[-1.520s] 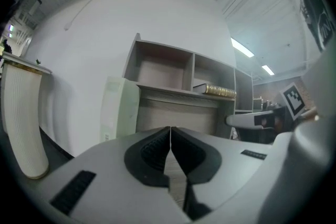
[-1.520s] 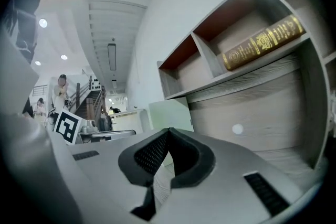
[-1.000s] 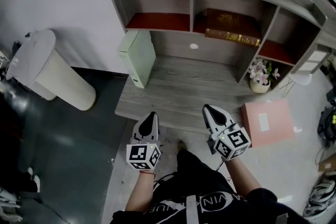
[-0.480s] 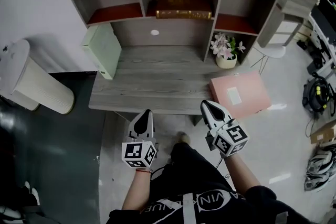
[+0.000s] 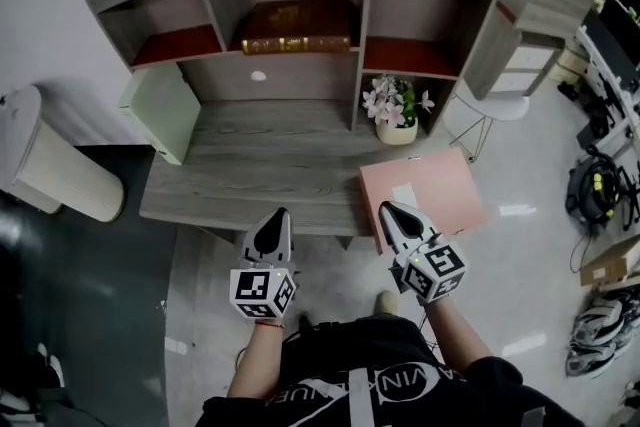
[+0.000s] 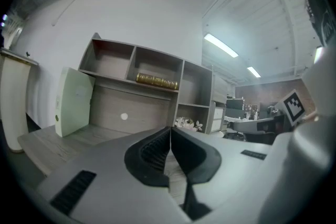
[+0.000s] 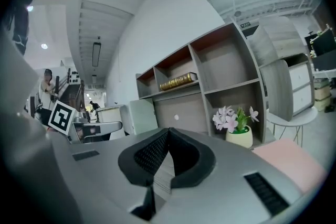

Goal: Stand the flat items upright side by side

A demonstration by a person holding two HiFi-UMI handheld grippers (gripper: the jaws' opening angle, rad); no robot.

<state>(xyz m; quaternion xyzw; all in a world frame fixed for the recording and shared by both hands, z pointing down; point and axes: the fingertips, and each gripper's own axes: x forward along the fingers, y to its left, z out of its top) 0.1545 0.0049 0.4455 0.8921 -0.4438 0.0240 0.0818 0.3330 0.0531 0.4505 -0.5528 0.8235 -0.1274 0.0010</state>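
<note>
Desk [image 5: 260, 170] with one green folder [image 5: 160, 110], one pink folder [image 5: 445, 183], one book [image 5: 295, 23].

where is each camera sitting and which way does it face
Head view: on the person's head, looking steeply down at the desk; shows the left gripper, right gripper, forearms and torso.
Left gripper view: rides the left gripper, facing forward along its own shut jaws toward the shelves and the standing green folder.
Right gripper view: rides the right gripper, facing along its own shut jaws toward the flower pot and pink folder.
Shared: both gripper views show the brown book in the middle compartment.
</note>
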